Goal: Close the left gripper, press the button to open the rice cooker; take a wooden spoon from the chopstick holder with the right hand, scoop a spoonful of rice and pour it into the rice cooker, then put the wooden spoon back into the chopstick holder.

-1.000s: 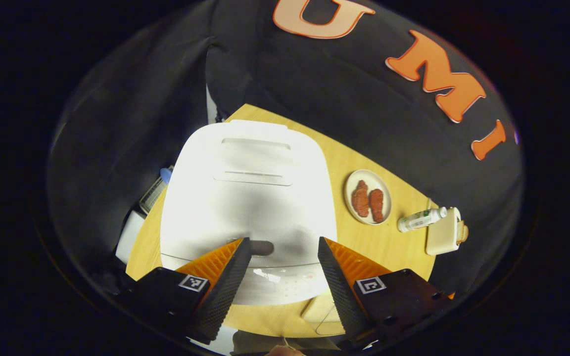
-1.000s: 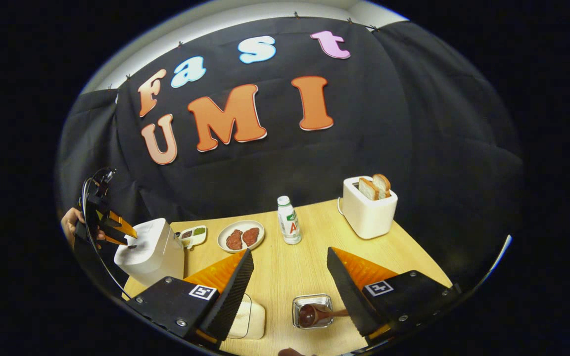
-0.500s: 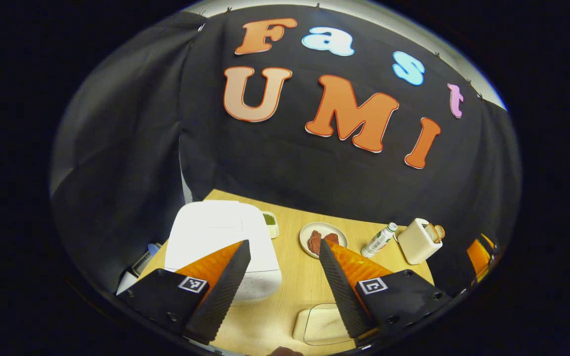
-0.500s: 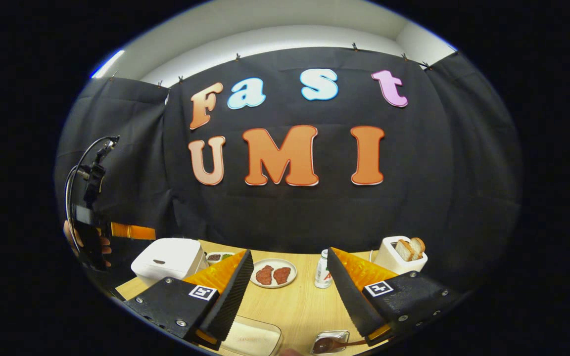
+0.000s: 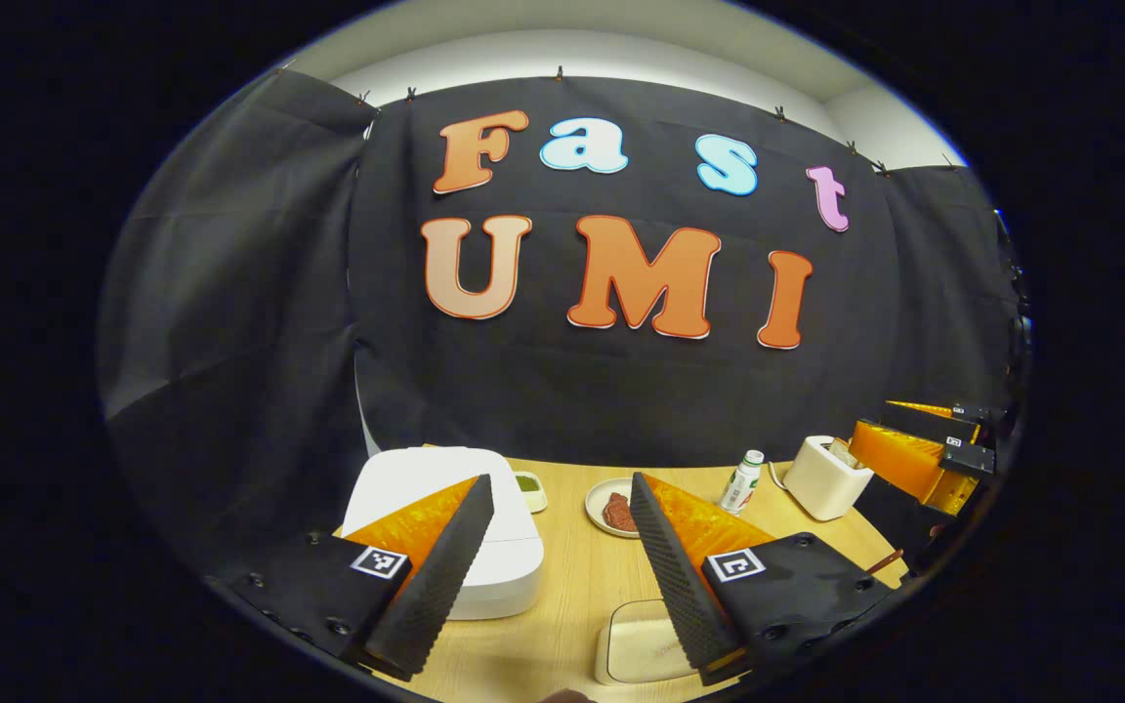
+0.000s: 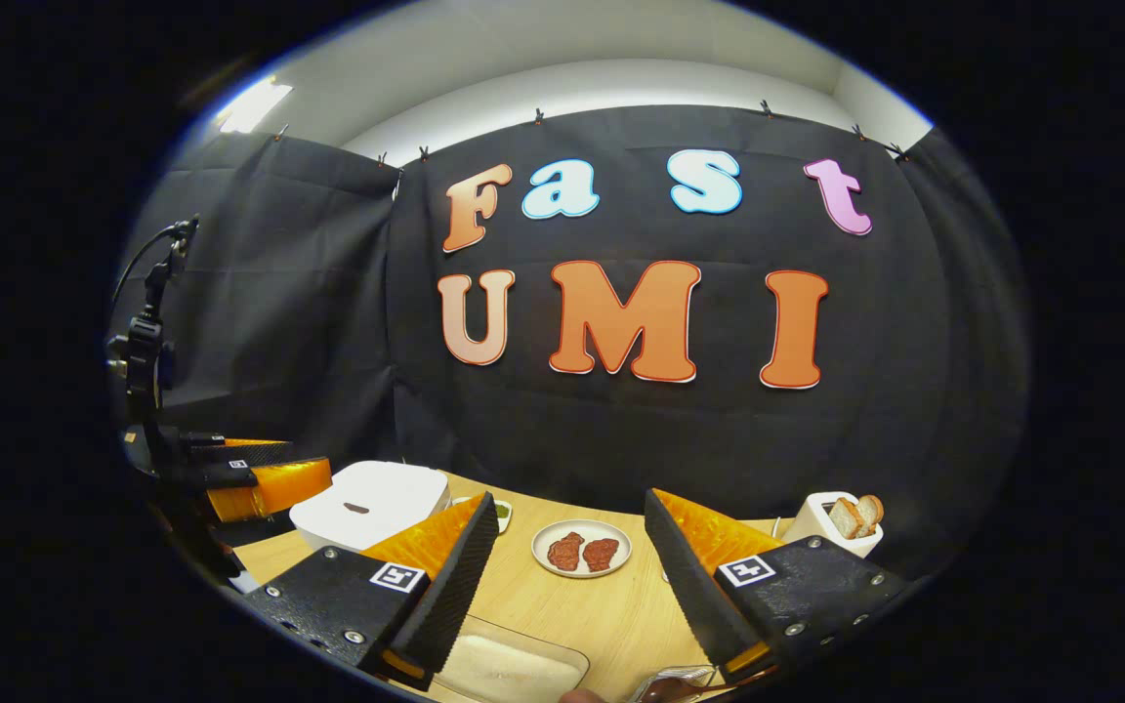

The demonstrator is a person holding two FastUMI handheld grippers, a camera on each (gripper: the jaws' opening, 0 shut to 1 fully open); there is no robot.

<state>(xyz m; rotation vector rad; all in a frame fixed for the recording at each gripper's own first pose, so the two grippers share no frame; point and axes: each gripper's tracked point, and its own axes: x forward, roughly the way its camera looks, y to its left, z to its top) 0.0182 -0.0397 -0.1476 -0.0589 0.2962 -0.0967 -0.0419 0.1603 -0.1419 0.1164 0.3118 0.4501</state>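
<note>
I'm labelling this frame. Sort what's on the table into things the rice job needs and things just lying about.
For the job:
rice cooker, lid shut
tray of rice
wooden spoon, at the bottom edge
left gripper and right gripper, both open

Lying about:
plate of meat
toaster with bread
bottle
small condiment dish

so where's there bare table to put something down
Bare wood lies between the rice cooker and the plate of meat, running forward to the rice container. The back row is crowded: plate, bottle, toaster.
</note>
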